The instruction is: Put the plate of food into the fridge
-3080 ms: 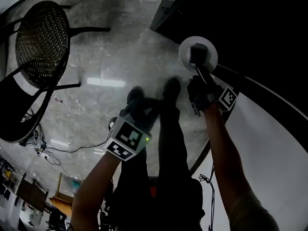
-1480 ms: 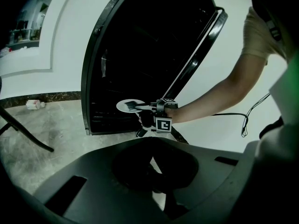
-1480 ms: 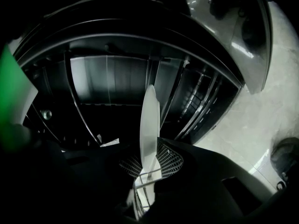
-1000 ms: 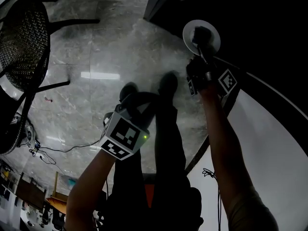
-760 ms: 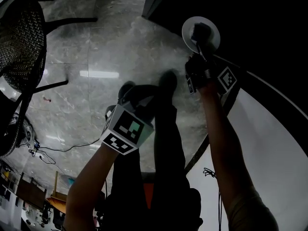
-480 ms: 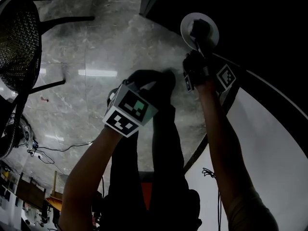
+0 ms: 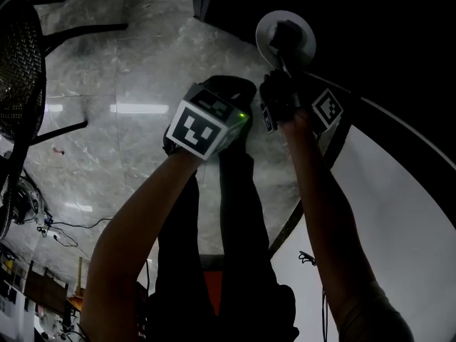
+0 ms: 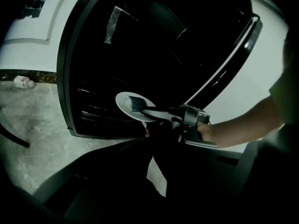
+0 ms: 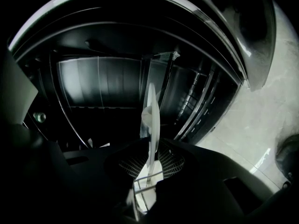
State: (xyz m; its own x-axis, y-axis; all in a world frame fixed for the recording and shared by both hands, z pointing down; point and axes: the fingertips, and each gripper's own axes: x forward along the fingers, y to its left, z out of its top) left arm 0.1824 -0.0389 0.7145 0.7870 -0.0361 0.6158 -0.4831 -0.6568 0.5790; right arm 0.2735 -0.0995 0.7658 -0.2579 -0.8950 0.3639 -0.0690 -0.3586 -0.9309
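Right gripper view is showing the right gripper (image 9: 150,153) clamping the near rim of a white plate (image 9: 151,111). Its jaws are closing on the rim from both sides, and the plate is appearing edge-on, straight ahead. A pale lump against the plate's face may be the food, but the light is too dim to be sure.

Beyond the plate, the fridge (image 9: 103,83) is standing open. Its dark interior is filling the far half of the view, with wire rails running along the right side.

Head view is looking steeply down on both forearms reaching forward over a pale marble floor (image 7: 128,70). The plate (image 7: 286,38) is hanging in the air at the far right, just at the dark mouth of the fridge and not yet resting on anything. A black mesh chair (image 7: 18,63) is standing well apart at the far left.

Left gripper view is showing the left gripper (image 8: 156,143) with its jaws drawn together, or very nearly so, and nothing between them. It is pointing toward the plate (image 8: 126,108) from the left without touching it.

The step in hand appears to be carrying the plate into the opening. The next move is likely calling for a level push forward onto a shelf. After that, the right jaws would be parting only once the plate is sitting flat.
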